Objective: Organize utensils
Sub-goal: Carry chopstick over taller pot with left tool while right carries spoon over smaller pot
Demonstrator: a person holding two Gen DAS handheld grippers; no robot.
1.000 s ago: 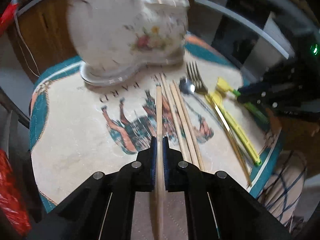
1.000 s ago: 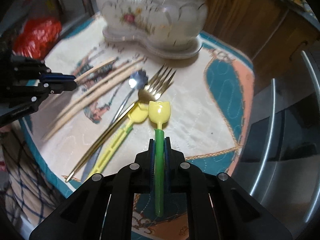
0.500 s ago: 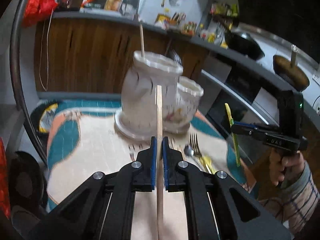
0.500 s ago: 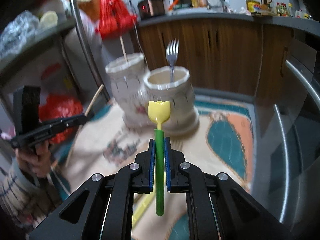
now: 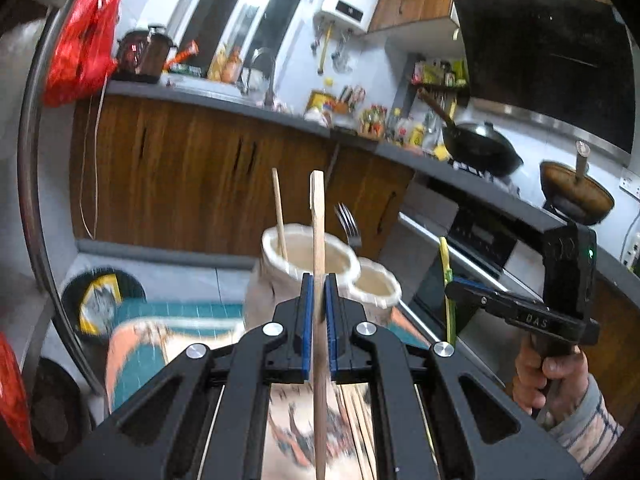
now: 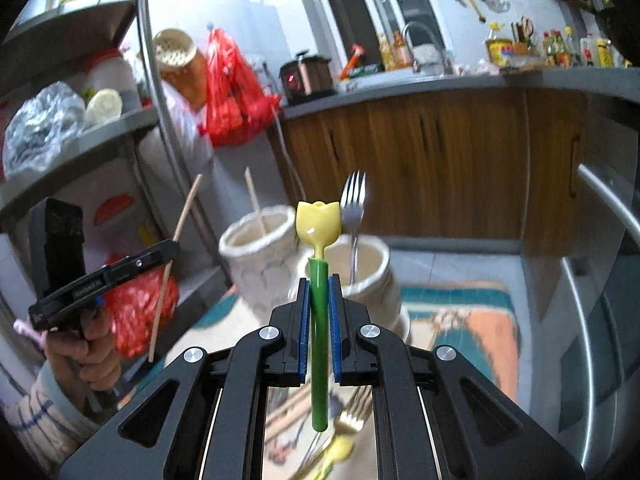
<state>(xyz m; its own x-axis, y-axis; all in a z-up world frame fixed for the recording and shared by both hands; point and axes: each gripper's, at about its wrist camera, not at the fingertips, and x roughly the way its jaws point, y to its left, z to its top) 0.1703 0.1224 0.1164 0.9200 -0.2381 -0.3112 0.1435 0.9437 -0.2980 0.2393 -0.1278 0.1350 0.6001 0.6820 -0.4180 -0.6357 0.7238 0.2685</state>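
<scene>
The left gripper [image 5: 318,316] is clamped on a plain pale wooden chopstick [image 5: 318,248]. The stick stands nearly upright between the blue pads, its squared end pointing up above the jaws and the rest running down below them. Just beyond the fingertips stands a cream ceramic holder [image 5: 300,256] with another chopstick [image 5: 279,212] leaning in it; a fork [image 5: 347,220] rises from the second pot [image 5: 374,284] to the right.

The right gripper [image 6: 319,320] is closed tight on a spoon [image 6: 319,280] with a green handle and a yellow tulip-shaped bowl. It too is upright, bowl above the jaws, handle end hanging below them, in front of the pots.
</scene>
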